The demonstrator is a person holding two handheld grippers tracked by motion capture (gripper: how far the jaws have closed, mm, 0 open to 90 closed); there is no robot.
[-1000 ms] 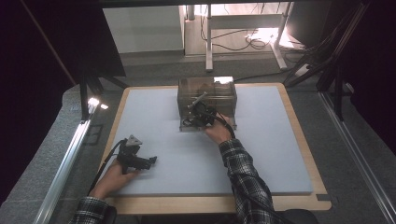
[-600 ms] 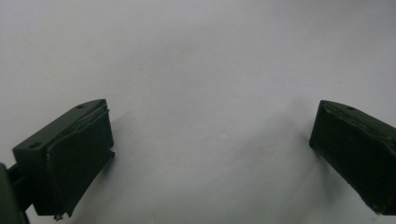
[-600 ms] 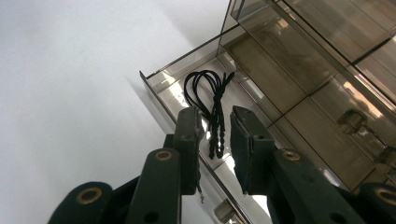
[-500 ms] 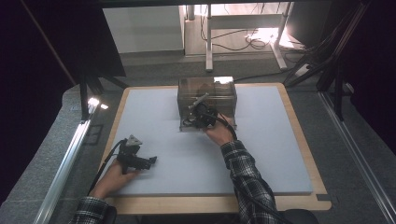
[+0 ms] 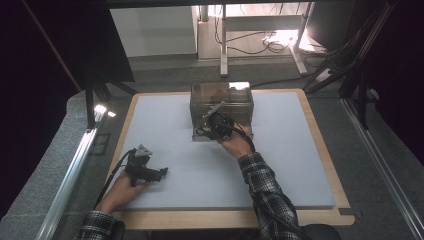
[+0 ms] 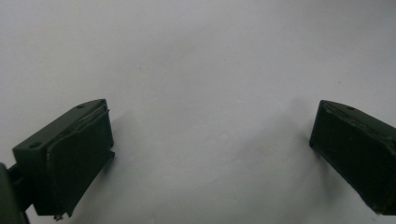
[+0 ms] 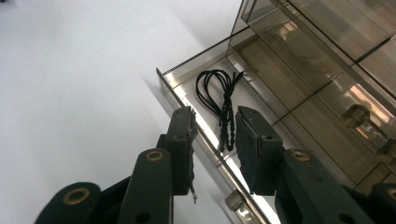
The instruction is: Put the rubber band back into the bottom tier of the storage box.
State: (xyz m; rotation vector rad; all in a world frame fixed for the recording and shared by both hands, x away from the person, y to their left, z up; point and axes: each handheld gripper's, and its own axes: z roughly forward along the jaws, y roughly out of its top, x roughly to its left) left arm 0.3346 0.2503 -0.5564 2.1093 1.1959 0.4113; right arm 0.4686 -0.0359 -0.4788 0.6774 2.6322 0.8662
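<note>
**Black cord lies in the pulled-out drawer as the right tool lets go**

Black beaded cord (image 7: 223, 100), looped and knotted, lies flat on the floor of a clear smoky acrylic drawer (image 7: 212, 70) that stands pulled out from the bottom of a clear acrylic drawer cabinet (image 5: 221, 102) at the far middle of the pale grey tabletop (image 5: 300, 165). The right tool (image 7: 214, 133) hangs just over the drawer's front rim, its jaws a narrow way apart and straddling that rim; they have just been opening, and nothing is pinched between them, the cord lying beyond the tips.

To my eye the cord is set down and the release is finishing. The next move would seem to be closing the drawer, which calls for drawing the tool clear of the rim, then pressing squarely on the front panel so the drawer slides in straight and the light cabinet doesn't skid.

The right forearm, in a plaid sleeve (image 5: 262, 192), reaches forward from the near edge, hand behind the tool at the cabinet's front. The left tool (image 5: 142, 169) rests on the tabletop near the front left corner, jaws wide and empty, pointing across bare surface.
</note>
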